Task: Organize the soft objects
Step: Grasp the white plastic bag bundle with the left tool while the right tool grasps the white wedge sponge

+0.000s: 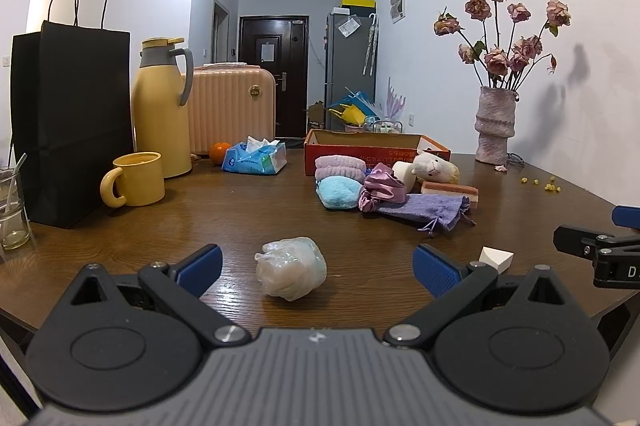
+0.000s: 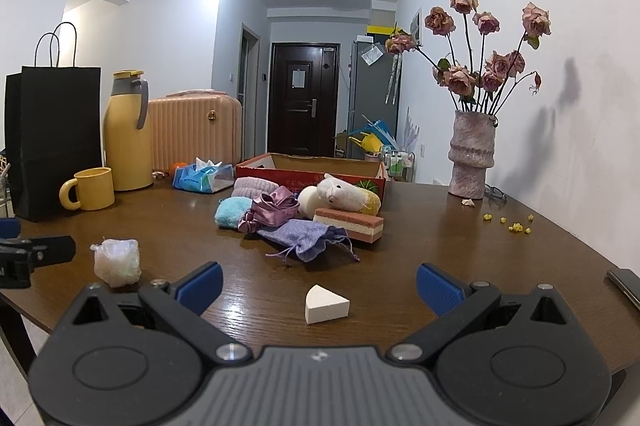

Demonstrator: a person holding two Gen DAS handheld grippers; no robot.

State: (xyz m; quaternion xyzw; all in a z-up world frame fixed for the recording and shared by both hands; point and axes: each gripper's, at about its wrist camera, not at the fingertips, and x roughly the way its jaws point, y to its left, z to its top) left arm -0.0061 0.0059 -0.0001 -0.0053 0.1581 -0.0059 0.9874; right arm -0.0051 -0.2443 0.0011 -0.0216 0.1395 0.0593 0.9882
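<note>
Both grippers, left gripper (image 1: pixel 318 268) and right gripper (image 2: pixel 319 288), are sitting with fingers apart, facing a light, squashy plastic bundle (image 1: pixel 291 268) and sponge wedge (image 2: pixel 326 304), best pinched mid-body.

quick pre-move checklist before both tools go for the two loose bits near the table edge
1. Left tool open: ok, fingers spread wide, nothing held.
2. Right tool open: ok, also spread and holding nothing.
3. Plastic-wrapped bundle lined up with the left tool: ok, it sits between the fingers, untouched.
4. White wedge sponge lined up with the right tool: ok, lying apart on the table.
5. Red cardboard box open to receive items: ok, top open; its contents cannot tell.
6. Path to the box: not ok, the purple drawstring pouch and other soft items lie in front.
</note>
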